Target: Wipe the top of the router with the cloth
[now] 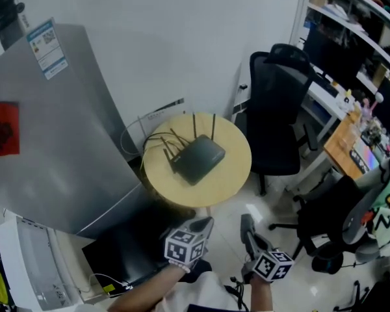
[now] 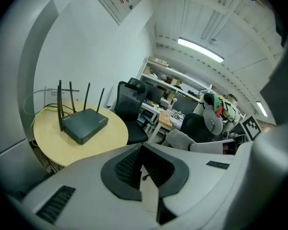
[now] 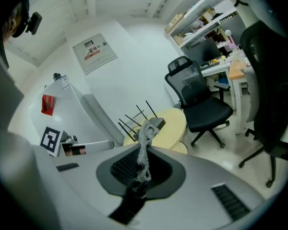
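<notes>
A black router (image 1: 198, 159) with several upright antennas lies on a round yellow table (image 1: 236, 174); it also shows in the left gripper view as the router (image 2: 85, 124) and in the right gripper view as the router (image 3: 153, 124). Both grippers hang low in front of the table, well short of it. My right gripper (image 1: 248, 225) is shut on a grey cloth (image 3: 145, 134), which sticks up from between its jaws. The cloth (image 2: 181, 139) also shows from the left side. My left gripper (image 1: 203, 224) is shut with nothing in it.
A tall silver cabinet (image 1: 45, 129) stands left of the table. A black office chair (image 1: 276, 119) stands to the table's right, with a cluttered desk (image 1: 348, 138) and a second chair (image 1: 338, 220) beyond. Cables (image 1: 133, 142) trail behind the table.
</notes>
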Demonstrator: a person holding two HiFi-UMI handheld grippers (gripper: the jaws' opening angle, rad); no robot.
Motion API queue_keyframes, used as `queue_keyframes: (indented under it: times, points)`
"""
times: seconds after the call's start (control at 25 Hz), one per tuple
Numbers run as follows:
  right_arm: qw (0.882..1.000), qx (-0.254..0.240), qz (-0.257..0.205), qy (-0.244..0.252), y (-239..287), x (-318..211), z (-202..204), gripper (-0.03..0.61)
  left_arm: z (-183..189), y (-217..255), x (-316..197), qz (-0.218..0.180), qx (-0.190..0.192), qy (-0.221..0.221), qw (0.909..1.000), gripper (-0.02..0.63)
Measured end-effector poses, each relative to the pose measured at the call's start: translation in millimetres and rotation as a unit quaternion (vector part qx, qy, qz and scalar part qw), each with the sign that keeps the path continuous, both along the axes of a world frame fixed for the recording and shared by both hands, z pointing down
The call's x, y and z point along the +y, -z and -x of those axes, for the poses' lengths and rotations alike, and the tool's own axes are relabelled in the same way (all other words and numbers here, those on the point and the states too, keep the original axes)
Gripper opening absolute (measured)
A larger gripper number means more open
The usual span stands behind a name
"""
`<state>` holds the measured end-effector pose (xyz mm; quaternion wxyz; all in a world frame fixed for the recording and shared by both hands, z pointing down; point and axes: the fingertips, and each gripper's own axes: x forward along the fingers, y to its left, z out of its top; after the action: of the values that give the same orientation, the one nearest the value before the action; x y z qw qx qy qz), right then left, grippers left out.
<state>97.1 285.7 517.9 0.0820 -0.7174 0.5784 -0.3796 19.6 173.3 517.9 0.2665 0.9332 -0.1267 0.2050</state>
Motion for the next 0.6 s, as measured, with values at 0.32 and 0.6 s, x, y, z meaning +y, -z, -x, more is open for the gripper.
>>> queue_keyframes:
  times: [0.32, 0.6]
  points:
    - [0.999, 0.011, 0.003, 0.034, 3.8, -68.7, -22.8, 0.035, -6.4, 2.3, -60.7, 0.004, 0.009, 0.039, 0.9992, -0.002]
    - [0.996, 0.02, 0.014, 0.087, -2.6, -128.4, -19.0, 0.035, 4.3, -9.3, -102.0, 0.015, 0.007, 0.086, 0.9962, -0.002]
